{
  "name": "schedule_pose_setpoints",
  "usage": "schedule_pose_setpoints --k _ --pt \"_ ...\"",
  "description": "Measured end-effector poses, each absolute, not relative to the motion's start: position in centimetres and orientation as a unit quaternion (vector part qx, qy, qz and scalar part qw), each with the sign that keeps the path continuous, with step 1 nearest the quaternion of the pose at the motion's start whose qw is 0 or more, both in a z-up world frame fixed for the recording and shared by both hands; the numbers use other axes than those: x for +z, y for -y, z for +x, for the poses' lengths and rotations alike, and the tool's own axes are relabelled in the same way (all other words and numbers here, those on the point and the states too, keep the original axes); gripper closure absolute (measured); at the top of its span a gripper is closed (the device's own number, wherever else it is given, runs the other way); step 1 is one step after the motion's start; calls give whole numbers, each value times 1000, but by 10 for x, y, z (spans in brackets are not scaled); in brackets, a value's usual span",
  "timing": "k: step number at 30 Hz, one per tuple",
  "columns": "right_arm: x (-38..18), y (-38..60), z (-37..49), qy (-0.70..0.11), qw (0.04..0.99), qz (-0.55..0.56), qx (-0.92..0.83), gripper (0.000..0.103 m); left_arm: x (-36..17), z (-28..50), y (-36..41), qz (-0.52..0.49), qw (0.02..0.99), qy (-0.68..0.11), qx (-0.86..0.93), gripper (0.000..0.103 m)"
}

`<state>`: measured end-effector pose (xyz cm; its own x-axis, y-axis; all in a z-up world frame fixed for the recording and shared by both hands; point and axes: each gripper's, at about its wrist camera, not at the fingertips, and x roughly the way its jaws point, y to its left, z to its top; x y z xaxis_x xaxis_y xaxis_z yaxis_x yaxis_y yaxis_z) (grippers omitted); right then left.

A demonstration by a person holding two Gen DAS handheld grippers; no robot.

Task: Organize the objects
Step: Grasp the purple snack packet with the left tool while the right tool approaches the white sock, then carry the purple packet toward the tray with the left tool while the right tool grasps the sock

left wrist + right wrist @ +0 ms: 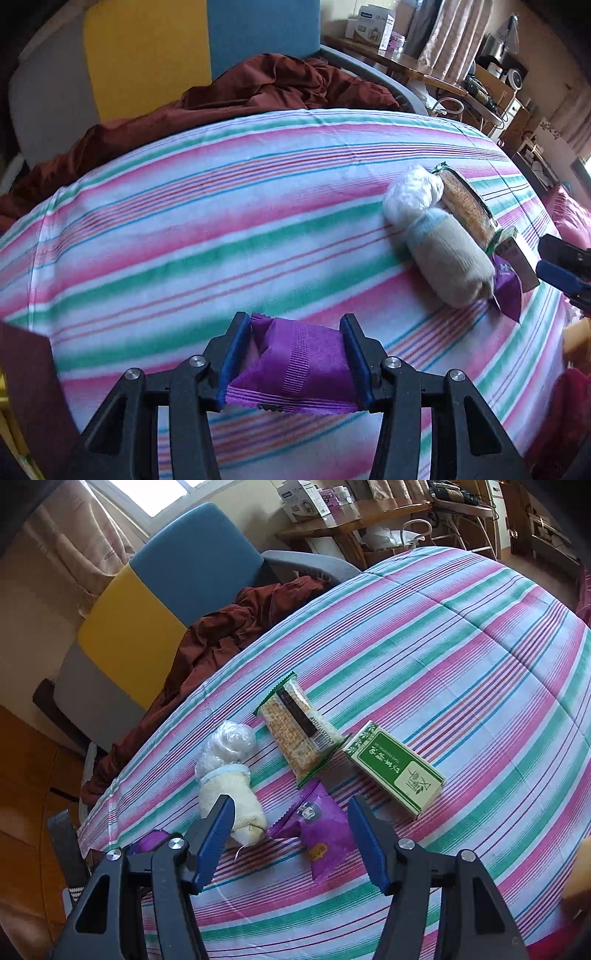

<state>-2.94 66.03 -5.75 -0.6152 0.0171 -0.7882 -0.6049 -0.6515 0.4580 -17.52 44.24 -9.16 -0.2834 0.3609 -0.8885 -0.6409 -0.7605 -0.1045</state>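
**Purple packet clamped, the rest in a cluster**

The left gripper (297, 356) has its blue pads pressed on a purple packet (295, 365), held just above the striped sheet (221, 221). The right gripper (290, 834) stands with jaws apart and nothing between them — over a second purple pouch (317, 827) (lying flat). Beside it lie a rolled sock (229, 786), a cracker pack (299, 731) and a green box (395, 771).
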Motion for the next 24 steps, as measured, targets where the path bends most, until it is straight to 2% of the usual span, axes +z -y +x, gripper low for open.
schedule_pose_setpoints --k 6,11,15,22,24 --pt "-57 -638 -46 -324 157 -419 834 38 -78 -118 -404 -491 326 -124 798 53" --pt "-63 -616 -65 -275 126 -455 838 39 -76 -76 -383 -477 345 -147 795 52" --pt "-70 -602 -88 -230 125 -484 835 39 -80 -61 -378 -474 355 -162 789 52" --pt "-93 -600 -134 -198 134 -536 810 39 -88 -54 -364 -475 354 -150 791 52" --pt "-103 -599 -142 -183 139 -555 800 44 -90 -55 -362 -475 357 -147 791 52"
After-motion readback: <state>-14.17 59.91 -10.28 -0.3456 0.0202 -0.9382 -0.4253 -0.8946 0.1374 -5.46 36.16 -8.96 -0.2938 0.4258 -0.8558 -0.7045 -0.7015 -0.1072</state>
